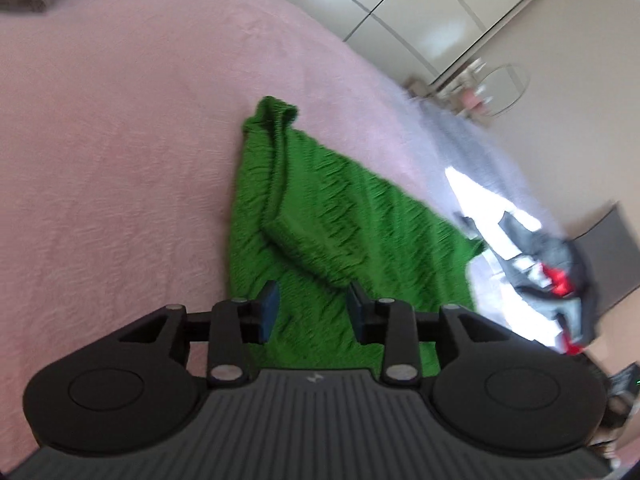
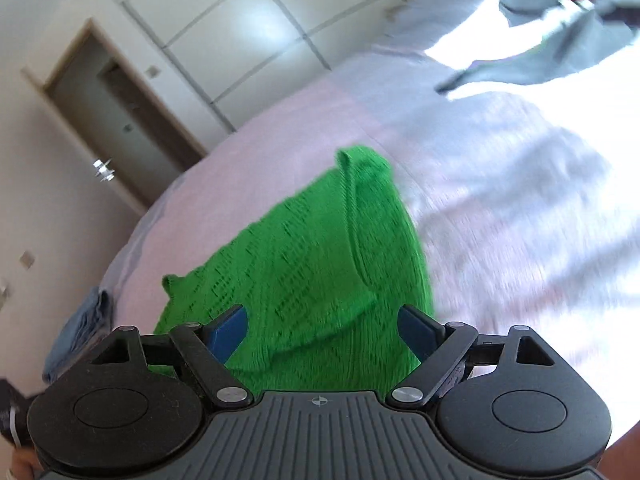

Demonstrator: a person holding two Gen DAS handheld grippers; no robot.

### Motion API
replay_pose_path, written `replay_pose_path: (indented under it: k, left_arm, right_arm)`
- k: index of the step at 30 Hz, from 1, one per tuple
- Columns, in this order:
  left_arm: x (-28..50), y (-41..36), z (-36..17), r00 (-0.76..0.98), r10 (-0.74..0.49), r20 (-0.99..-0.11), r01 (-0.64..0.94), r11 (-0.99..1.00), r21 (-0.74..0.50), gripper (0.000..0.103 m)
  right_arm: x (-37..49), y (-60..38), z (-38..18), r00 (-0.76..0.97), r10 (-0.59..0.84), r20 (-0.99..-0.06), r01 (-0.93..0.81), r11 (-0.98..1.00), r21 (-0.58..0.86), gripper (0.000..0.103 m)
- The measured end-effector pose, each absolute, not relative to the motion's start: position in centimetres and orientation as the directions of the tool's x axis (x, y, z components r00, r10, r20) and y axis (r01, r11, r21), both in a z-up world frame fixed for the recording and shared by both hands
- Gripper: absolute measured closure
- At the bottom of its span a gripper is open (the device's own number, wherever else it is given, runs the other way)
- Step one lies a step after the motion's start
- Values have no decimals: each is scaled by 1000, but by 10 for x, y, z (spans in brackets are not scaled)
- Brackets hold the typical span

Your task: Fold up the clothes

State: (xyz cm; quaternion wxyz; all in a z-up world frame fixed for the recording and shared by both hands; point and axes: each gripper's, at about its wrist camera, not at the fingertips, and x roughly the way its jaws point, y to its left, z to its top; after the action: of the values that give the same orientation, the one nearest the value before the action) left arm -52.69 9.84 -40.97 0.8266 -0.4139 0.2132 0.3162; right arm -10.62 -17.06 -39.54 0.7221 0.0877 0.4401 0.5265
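Observation:
A green knitted garment (image 1: 320, 220) lies partly folded on the pink bedspread (image 1: 120, 160), with a folded-over sleeve or edge running along it. My left gripper (image 1: 313, 306) is open and empty, its blue-padded fingers just above the garment's near edge. In the right wrist view the same garment (image 2: 304, 264) lies ahead. My right gripper (image 2: 322, 330) is open wide and empty over its near part. Both views are blurred.
A grey, white and red pile of clothes (image 1: 552, 276) lies on the bed to the right, also in the right wrist view (image 2: 560, 20). Folded blue cloth (image 2: 80, 332) sits at the bed's left edge. White wardrobes (image 1: 420, 8) and a door (image 2: 120, 120) stand beyond.

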Motion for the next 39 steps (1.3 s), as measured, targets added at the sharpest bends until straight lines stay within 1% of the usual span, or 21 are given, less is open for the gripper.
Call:
replay_pose_path:
  k: [4,10,11,13,18,20,21,28,30,31,37,39]
  left_arm:
    - [-532,71,-407,668,378,-640,-734,473,-487,70]
    - [-541,41,-403,692,375,-617,-715,474,-514,69]
    - [-542,39,-402,695,375,-613,-713,471,-520,69]
    - [-544,37,-400,702,378,-603,-708,464,-533,67]
    - [-533,52,-397,707,362,-608,-704,443,-555,66]
    - [-527,62,-399,703,363,-612,-708,434,-557,65]
    - [-524,68,-401,701,364,-613,-710,429,-558,64]
    - [-502,110,-412,689,373,-621,-724,388,-570,63]
    - [-498,118,-418,687,372,-624,-727,368,-580,62]
    - [-497,122,-421,686,371,-626,-728,356,-587,62]
    - [-488,140,-439,686,368,-628,-726,290,-623,62]
    - [-483,143,-442,691,377,-616,-720,288,-631,63]
  right_arm:
    - [-113,-188,-401,44,826,-563,-624,462,630,17]
    - [-120,-223,-395,11,851,-526,-521,454,723,18]
    - [-119,-226,-393,13,857,-515,-507,450,735,22]
    - [-117,-229,-391,10,871,-491,-470,437,767,27]
    - [-115,-221,-396,13,885,-466,-404,431,807,28]
    - [-115,-213,-399,12,887,-462,-388,430,815,37]
    - [-114,-209,-401,11,888,-460,-377,430,820,38]
    - [-100,-170,-421,21,885,-466,-325,447,834,39]
    - [-93,-160,-429,24,878,-478,-300,462,834,43]
    - [-90,-156,-433,25,875,-484,-286,470,835,48]
    - [-72,-134,-457,15,863,-505,-227,495,839,49]
    - [-68,-130,-463,10,870,-493,-211,484,849,53]
